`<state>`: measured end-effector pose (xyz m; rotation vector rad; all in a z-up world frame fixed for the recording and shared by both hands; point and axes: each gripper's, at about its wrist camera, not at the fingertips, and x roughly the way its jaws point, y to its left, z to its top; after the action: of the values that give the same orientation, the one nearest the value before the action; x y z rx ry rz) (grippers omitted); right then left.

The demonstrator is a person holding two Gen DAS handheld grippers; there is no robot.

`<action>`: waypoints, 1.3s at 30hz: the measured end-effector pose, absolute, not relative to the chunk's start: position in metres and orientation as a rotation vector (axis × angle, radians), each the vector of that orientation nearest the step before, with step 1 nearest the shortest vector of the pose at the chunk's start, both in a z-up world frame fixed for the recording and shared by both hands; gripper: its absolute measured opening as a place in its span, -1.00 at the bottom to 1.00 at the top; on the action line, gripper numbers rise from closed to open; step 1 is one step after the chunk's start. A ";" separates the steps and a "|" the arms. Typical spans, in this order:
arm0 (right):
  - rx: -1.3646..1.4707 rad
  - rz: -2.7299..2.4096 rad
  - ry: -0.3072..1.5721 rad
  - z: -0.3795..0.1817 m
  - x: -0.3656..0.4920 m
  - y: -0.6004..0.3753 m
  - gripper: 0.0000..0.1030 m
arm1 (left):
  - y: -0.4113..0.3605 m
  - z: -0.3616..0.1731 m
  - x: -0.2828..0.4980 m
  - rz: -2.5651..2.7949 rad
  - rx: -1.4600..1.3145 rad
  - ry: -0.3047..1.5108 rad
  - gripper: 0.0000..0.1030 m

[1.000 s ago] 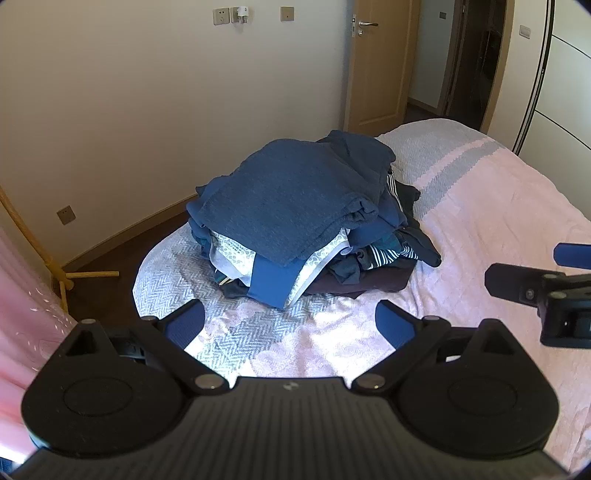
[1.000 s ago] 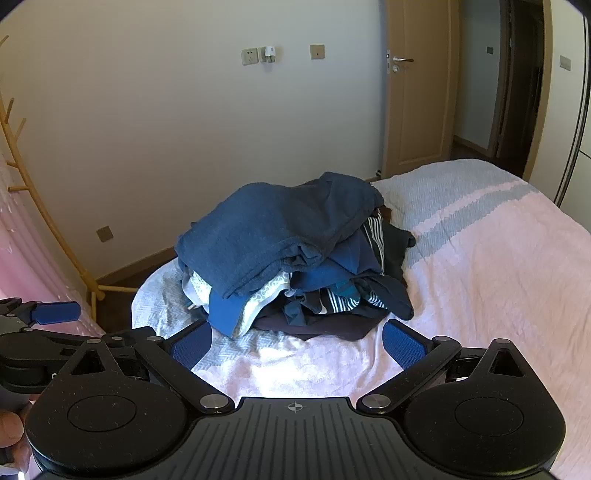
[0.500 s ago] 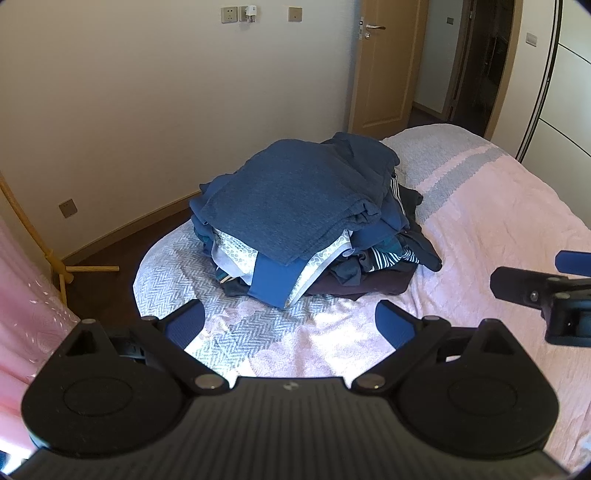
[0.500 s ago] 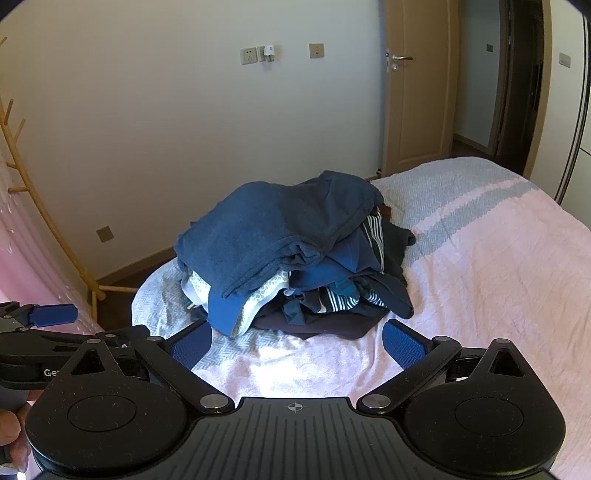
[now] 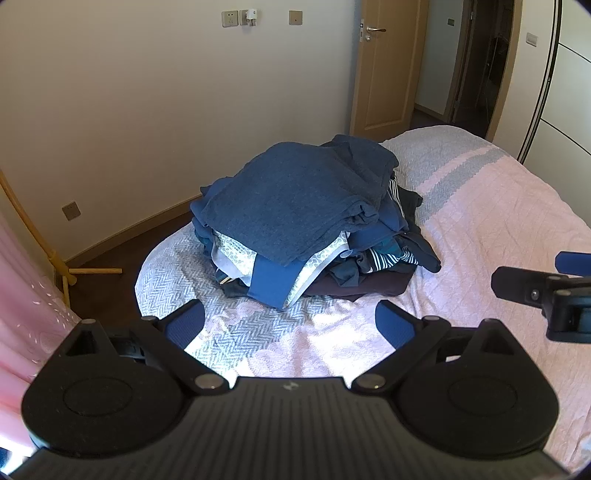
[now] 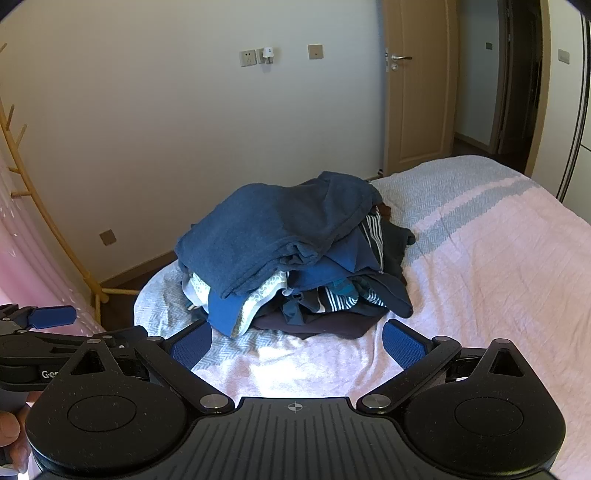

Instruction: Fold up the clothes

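A heap of clothes (image 5: 306, 218) lies on the bed near its far-left corner, mostly dark blue, with a blue knit garment (image 6: 269, 229) on top and patterned white and striped pieces lower down. My left gripper (image 5: 290, 325) hangs open over the bedspread just short of the heap, nothing between its blue pads. My right gripper (image 6: 297, 341) is open too, equally close to the heap's front edge and empty. In the left wrist view the right gripper (image 5: 546, 291) pokes in at the right edge. The left gripper (image 6: 40, 332) and a hand show at the left of the right wrist view.
The bed (image 5: 498, 229) has a pink and grey-white patterned cover, stretching right. A bamboo rack (image 6: 55, 236) and a pink curtain (image 5: 26, 314) stand at the left. Behind are a cream wall with sockets (image 5: 229, 17) and a wooden door (image 5: 384, 70).
Both grippers have drifted slightly, so the heap sits a little lower and farther in the left wrist view. Nothing was grasped; both stay open.
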<state>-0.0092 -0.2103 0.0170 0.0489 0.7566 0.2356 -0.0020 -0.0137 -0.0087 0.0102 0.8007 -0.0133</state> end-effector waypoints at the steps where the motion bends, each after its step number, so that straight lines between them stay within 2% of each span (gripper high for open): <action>1: 0.050 0.236 0.756 0.017 -0.010 -0.211 0.96 | -0.014 -0.009 -0.003 -0.012 0.010 0.801 0.89; 14: 0.052 0.237 0.759 0.014 -0.012 -0.226 0.96 | -0.020 -0.011 -0.009 -0.006 -0.002 0.812 0.89; 22: 0.060 0.250 0.776 0.007 -0.003 -0.231 0.96 | 0.002 -0.016 0.005 -0.008 0.037 0.807 0.89; 28: 0.066 0.265 0.746 0.006 0.034 -0.234 0.96 | 0.036 -0.026 0.067 -0.048 0.090 0.805 0.89; 39: 0.136 0.185 0.816 -0.035 0.193 -0.228 0.96 | 0.075 -0.092 0.260 -0.345 0.230 0.820 0.84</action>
<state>0.1932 -0.2281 -0.0349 0.1355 0.8157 0.1847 0.2599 0.0749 -0.0920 0.2297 0.8204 -0.3446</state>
